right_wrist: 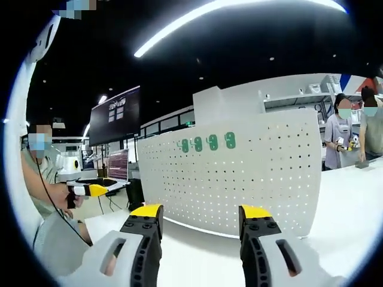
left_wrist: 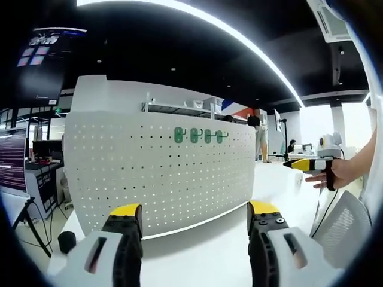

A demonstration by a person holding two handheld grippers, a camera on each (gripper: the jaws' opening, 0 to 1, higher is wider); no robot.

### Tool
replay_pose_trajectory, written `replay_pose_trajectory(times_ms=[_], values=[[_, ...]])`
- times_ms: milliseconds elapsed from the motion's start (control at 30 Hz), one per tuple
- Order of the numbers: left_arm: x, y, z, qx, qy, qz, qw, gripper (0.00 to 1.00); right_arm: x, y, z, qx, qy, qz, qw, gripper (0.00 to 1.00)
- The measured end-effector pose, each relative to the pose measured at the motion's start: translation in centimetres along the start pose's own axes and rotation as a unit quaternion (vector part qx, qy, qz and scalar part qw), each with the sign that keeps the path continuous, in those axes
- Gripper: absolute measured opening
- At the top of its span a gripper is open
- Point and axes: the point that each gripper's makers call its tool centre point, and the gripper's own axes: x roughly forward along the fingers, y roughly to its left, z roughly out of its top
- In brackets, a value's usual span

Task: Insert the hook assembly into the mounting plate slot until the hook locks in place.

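Observation:
A white perforated mounting plate point(left_wrist: 161, 179) stands upright on the white table point(left_wrist: 206, 254). Several green hooks point(left_wrist: 200, 136) hang in a row near its top edge. My left gripper point(left_wrist: 194, 216) is open in front of the plate, a short way off, with nothing between its yellow-tipped fingers. My right gripper point(left_wrist: 306, 164) comes in from the right, held by a hand. In the right gripper view the same plate point(right_wrist: 239, 173) carries the green hooks point(right_wrist: 207, 143). My right gripper point(right_wrist: 201, 218) is open and holds nothing. The left gripper point(right_wrist: 90, 190) shows at the far left, in a person's hand.
A grey mesh chair point(left_wrist: 342, 230) stands at the right, and a small black knob point(left_wrist: 66, 241) sits low on the left. Two people point(right_wrist: 342, 134) stand behind the table point(right_wrist: 353, 203) at the right. A dark screen point(right_wrist: 116, 115) hangs at the back left.

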Motion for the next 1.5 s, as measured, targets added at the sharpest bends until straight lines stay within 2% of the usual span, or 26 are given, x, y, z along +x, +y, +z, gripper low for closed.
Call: replay_pose_trajectory(times_ms=[700, 900, 1500], values=[[-1.3, 0.2, -0.9, 0.001, 0.009, 0.010, 0.9999, 0.77, -1.8, 0.5, -2.1, 0.014, 0.018, -0.004, 0.9997, 0.50], [-1.4, 0.6, -1.8, -0.010, 0.014, 0.017, 0.9997, 0.77, -1.7, 0.4, -2.6, 0.024, 0.018, -0.009, 0.9995, 0.50], [-1.5, 0.5, -1.8, -0.005, 0.014, 0.019, 0.9997, 0.77, -1.7, 0.7, -2.7, 0.023, 0.026, -0.008, 0.9994, 0.50]])
